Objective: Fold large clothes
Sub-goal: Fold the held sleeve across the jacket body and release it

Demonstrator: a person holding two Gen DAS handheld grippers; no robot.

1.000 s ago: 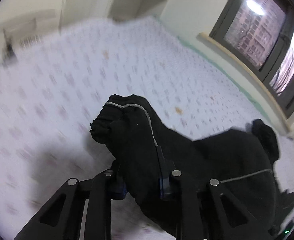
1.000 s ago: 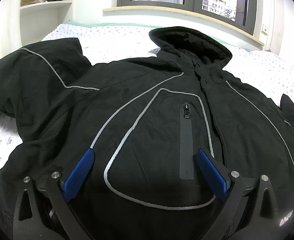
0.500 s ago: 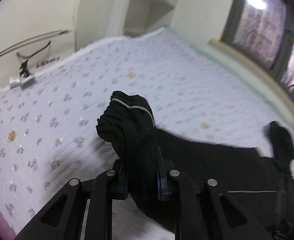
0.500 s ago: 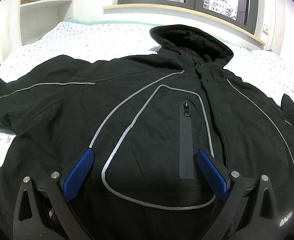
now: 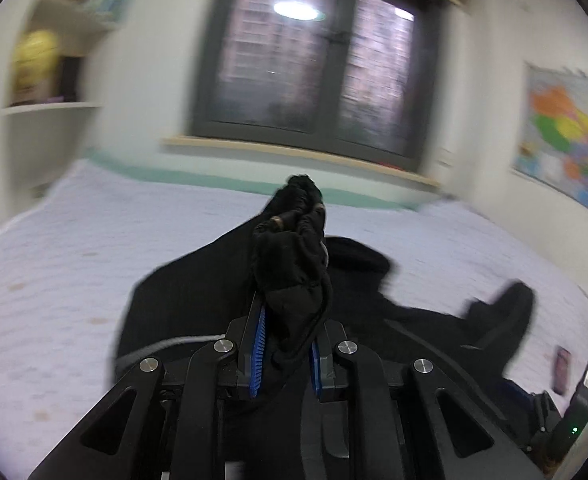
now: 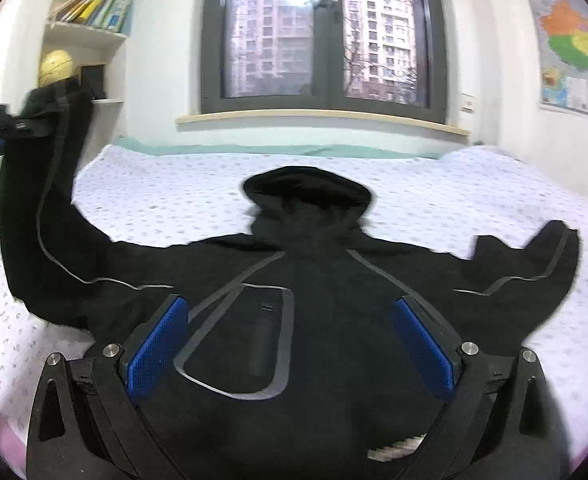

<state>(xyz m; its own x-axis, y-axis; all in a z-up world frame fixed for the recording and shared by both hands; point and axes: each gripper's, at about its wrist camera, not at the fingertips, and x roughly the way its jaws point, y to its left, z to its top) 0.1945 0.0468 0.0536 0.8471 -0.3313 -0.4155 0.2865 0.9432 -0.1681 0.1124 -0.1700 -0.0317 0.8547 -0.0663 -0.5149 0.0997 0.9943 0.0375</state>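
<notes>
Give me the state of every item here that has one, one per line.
Black hooded jacket: front up on the bed, hood flat.
Jacket sleeve: lifted, cuff clamped in the left claw.
Right claw: open, empty, above the jacket.
Window: closed.

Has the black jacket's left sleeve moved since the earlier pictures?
Yes. The sleeve, clamped in the left gripper, has risen off the floral bedsheet to shelf height.

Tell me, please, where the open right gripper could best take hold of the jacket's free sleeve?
At the cuff of the free sleeve, coming from above with the right gripper. That sleeve lies flat on the bed, its end upturned and clear of the jacket.
</notes>
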